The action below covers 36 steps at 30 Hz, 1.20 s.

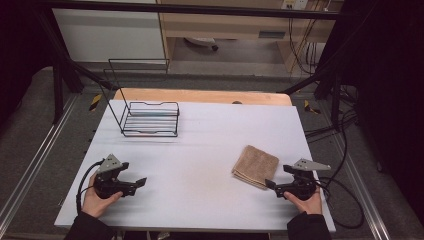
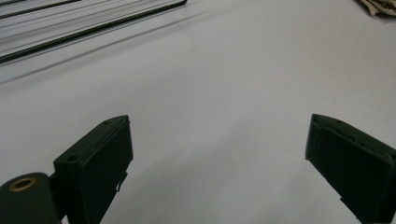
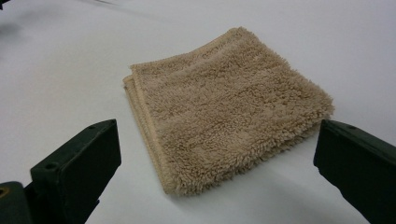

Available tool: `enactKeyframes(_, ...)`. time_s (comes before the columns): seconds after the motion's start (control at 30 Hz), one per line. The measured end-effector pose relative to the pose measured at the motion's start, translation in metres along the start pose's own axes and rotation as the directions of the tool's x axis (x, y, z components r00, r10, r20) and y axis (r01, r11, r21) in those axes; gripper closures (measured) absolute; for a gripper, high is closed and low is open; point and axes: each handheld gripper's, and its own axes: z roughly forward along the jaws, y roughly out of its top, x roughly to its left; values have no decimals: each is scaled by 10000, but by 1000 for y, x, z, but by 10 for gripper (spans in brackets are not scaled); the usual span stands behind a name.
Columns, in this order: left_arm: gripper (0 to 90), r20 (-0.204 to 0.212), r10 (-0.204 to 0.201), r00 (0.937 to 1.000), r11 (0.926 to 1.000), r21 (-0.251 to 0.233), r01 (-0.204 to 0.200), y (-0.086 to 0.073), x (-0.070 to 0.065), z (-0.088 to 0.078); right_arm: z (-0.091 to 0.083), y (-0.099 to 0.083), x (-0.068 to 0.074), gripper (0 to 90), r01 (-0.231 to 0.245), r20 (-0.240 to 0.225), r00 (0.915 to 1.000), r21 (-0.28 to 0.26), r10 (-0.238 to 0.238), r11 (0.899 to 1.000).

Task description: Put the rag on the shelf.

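Both hands are low at the near edge of the white desk point(image 1: 200, 150), one gripper in each. The right gripper point(image 3: 217, 154) sits just beside a folded tan towel point(image 3: 229, 107), jaws spread wide with nothing between the pads; the towel's near corner lies just ahead of the gap, flat on the desk and untouched. In the high view that towel point(image 1: 255, 166) lies on the right half of the desk, turned at a slant, with the right gripper point(image 1: 272, 186) at its near right corner. Over on the left, the left gripper point(image 1: 141, 182) is also wide open and holds nothing, bare desk under its jaws. Farther back on the left stands a black wire rack point(image 1: 150, 119), well apart from the towel.
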Motion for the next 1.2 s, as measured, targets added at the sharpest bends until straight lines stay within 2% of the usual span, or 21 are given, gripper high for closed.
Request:
enactKeyframes(0.23, 76, 34, -1, 10000, 10000, 15, 0, 0, 0, -1, 0, 0, 1, 13, -18, 32, 10000, 36, 18, 10000)
enactKeyframes(0.7, 76, -14, 4, 10000, 10000, 61, -4, -1, 1, -2, 8, 6, 13, 18, 328, 96, 9994, 296, -331, 9990)
enactKeyframes(1.2, 76, -73, -25, 10000, 10000, 56, 26, 0, 2, -1, 25, 17, 36, 87, 540, 128, 9984, 527, -547, 9971)
